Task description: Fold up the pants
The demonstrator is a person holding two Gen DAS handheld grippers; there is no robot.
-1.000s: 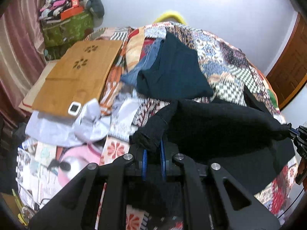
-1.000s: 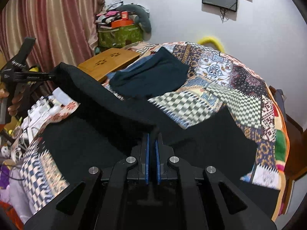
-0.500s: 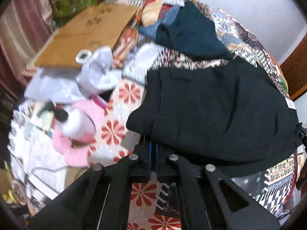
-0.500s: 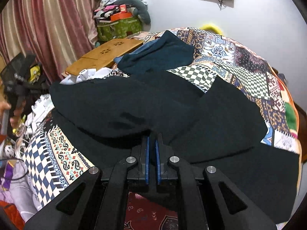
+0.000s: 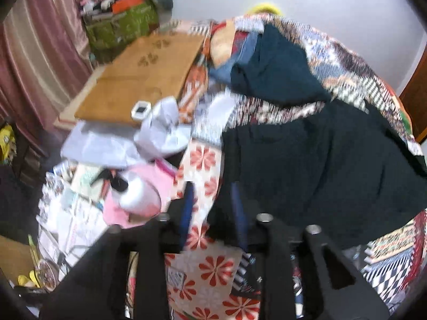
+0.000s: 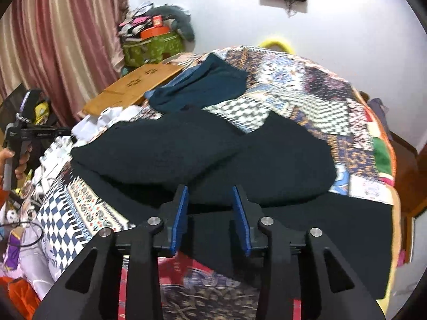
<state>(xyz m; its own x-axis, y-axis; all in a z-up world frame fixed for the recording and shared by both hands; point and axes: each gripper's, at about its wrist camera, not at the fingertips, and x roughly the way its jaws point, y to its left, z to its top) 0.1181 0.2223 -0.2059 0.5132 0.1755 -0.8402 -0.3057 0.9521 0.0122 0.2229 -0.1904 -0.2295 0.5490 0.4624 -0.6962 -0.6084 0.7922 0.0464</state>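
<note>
Nearest, the right claw (image 6: pixel 210 210) stands wide open, holding nothing, at 6 o'clock of the black pants (image 6: pixel 202 154), which lie partly folded on the patchwork bed (image 6: pixel 307 93). The left claw (image 5: pixel 210 205), blurred, also gapes empty at the pants' 9 o'clock edge. Best now: smooth the layers, align edges, then regrip low.

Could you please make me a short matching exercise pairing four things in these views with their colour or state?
Column one:
1. black pants
2. right hand-held gripper
3. wooden board
4. teal garment

Column two:
A. open, holding nothing
B. folded over, lying on the quilt
C. beyond the pants, farther up the bed
D. light brown, by the curtain

Pairs: 1-B, 2-A, 3-D, 4-C
</note>
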